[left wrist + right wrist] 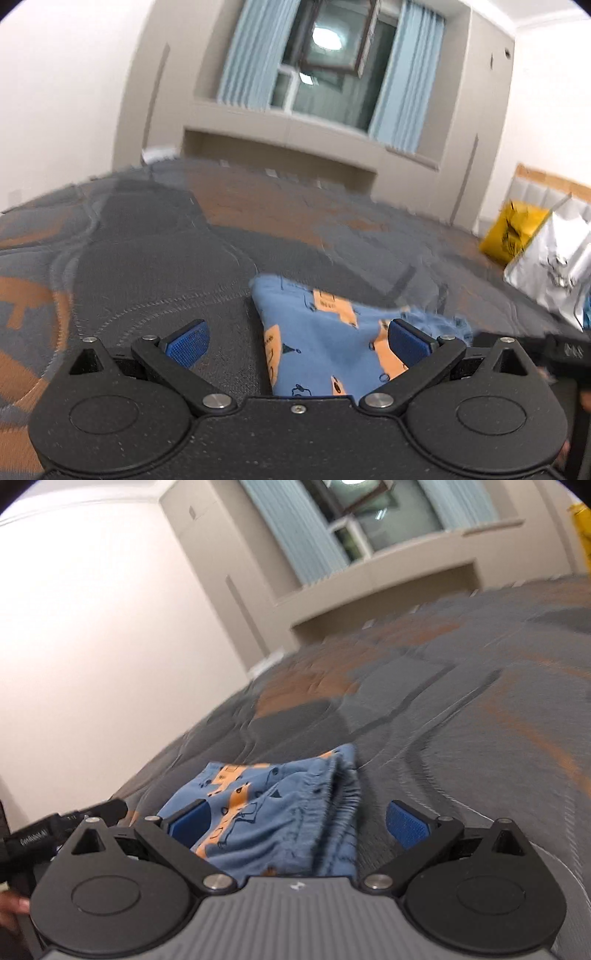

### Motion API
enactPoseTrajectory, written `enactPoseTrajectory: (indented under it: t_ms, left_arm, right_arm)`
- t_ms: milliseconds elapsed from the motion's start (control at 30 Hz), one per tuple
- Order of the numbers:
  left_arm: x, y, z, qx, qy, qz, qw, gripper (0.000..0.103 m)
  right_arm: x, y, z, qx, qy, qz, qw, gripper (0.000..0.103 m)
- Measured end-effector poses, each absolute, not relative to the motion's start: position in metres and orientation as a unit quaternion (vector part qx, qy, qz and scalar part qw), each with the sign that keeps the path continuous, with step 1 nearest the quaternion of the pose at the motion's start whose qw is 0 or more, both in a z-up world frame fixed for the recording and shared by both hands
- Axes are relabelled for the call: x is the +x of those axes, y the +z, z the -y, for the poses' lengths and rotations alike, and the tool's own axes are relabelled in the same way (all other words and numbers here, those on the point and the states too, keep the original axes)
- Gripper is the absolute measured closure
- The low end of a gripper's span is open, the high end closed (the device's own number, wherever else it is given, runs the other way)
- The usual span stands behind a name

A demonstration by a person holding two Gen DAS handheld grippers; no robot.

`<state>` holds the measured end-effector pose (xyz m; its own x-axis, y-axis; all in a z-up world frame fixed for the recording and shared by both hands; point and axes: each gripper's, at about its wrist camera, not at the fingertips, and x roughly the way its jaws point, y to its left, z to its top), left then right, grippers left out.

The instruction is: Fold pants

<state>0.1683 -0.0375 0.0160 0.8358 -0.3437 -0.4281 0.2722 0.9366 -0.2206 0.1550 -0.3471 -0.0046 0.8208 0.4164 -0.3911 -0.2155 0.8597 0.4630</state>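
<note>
Small blue pants with orange and dark printed figures lie folded on a grey and orange patterned bedspread. My left gripper is open just above them, its right blue pad over the cloth and its left pad over bare bedspread. In the right wrist view the same pants show their gathered waistband on the right side. My right gripper is open too, with the pants between its pads and nothing pinched. The other gripper's black body shows at the edge of each view.
A yellow bag and a silver-white plastic bag sit on the bed at the right. Beyond the bed are a beige cabinet wall, a window with blue curtains and white walls. A hand shows at the lower left.
</note>
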Motion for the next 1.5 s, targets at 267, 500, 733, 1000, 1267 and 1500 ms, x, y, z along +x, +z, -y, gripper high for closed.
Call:
enactPoseTrajectory:
  t_ms: [267, 500, 733, 1000, 1267, 1500]
  left_arm:
    - [0.195, -0.020, 0.058, -0.041, -0.169, -0.314, 0.933, 0.000]
    - [0.197, -0.026, 0.063, -0.025, -0.168, -0.308, 0.936, 0.000]
    - [0.197, -0.025, 0.065, -0.020, -0.167, -0.308, 0.936, 0.000]
    - [0.197, -0.026, 0.066, -0.019, -0.166, -0.308, 0.937, 0.000]
    - [0.197, -0.026, 0.066, -0.018, -0.166, -0.308, 0.937, 0.000]
    - [0.197, -0.026, 0.066, -0.019, -0.166, -0.308, 0.937, 0.000]
  right_arm:
    - [0.221, -0.015, 0.344, 0.169, 0.201, -0.307, 0.915, 0.000]
    - [0.215, -0.017, 0.331, 0.127, 0.187, -0.304, 0.925, 0.000]
    - [0.218, -0.018, 0.334, 0.142, 0.188, -0.303, 0.923, 0.000]
    - [0.217, -0.017, 0.333, 0.133, 0.185, -0.304, 0.925, 0.000]
    - [0.217, -0.017, 0.333, 0.133, 0.185, -0.304, 0.925, 0.000]
    - [0.216, -0.018, 0.339, 0.152, 0.190, -0.300, 0.922, 0.000]
